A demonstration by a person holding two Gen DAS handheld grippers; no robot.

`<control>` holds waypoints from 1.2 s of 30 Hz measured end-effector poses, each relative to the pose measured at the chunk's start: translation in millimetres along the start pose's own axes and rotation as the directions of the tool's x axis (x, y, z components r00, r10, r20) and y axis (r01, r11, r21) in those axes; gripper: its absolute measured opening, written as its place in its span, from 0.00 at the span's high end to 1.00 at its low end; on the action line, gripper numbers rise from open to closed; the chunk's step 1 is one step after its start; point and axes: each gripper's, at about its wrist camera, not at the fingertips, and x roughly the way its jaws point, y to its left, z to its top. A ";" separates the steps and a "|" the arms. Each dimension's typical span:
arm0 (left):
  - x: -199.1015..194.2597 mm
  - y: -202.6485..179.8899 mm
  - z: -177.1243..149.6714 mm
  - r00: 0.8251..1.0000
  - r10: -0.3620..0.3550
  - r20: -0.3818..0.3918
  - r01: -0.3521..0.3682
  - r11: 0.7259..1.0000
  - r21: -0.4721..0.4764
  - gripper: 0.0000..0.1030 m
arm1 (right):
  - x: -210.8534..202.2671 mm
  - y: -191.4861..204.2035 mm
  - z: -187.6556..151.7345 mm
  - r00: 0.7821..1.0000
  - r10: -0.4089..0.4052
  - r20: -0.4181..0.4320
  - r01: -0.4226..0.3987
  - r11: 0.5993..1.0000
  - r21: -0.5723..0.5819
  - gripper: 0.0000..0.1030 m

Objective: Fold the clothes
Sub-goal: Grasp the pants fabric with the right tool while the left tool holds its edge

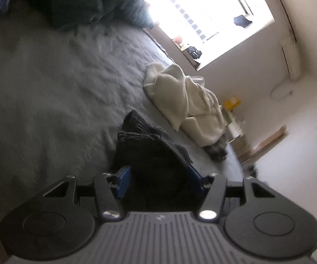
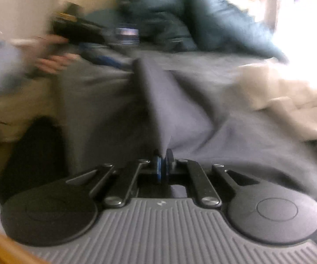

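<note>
One grey garment stretches away from my right gripper, whose jaws are pinched nearly together on a peak of its cloth; it lies over the grey bed cover; my left gripper has its blue pads spread wide with a dark folded garment between them, though I cannot tell if they touch it; beyond lies one cream garment, crumpled at the bed's edge; one bright window glares behind.
</note>
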 end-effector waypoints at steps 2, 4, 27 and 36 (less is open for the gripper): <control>3.6 8.3 -0.6 1.000 -0.012 -0.016 0.011 0.997 -0.073 0.46 | -1.0 8.9 -4.7 1.000 0.006 -0.025 -0.007 0.999 -0.039 0.98; 4.4 13.5 -0.9 1.000 -0.022 -0.018 0.019 0.993 -0.116 0.46 | -1.5 17.1 -9.4 0.999 0.014 -0.051 -0.018 0.997 -0.071 0.98; 12.6 -25.7 -5.7 0.997 0.045 -0.068 -0.051 0.995 -0.085 0.93 | -8.1 35.1 -33.3 0.972 0.163 -0.167 -0.166 0.986 -0.003 0.97; 6.7 18.7 -10.6 0.974 0.223 -0.025 -0.225 0.968 -0.110 0.64 | -1.0 41.9 -38.4 0.965 0.186 -0.185 -0.193 0.981 -0.021 0.94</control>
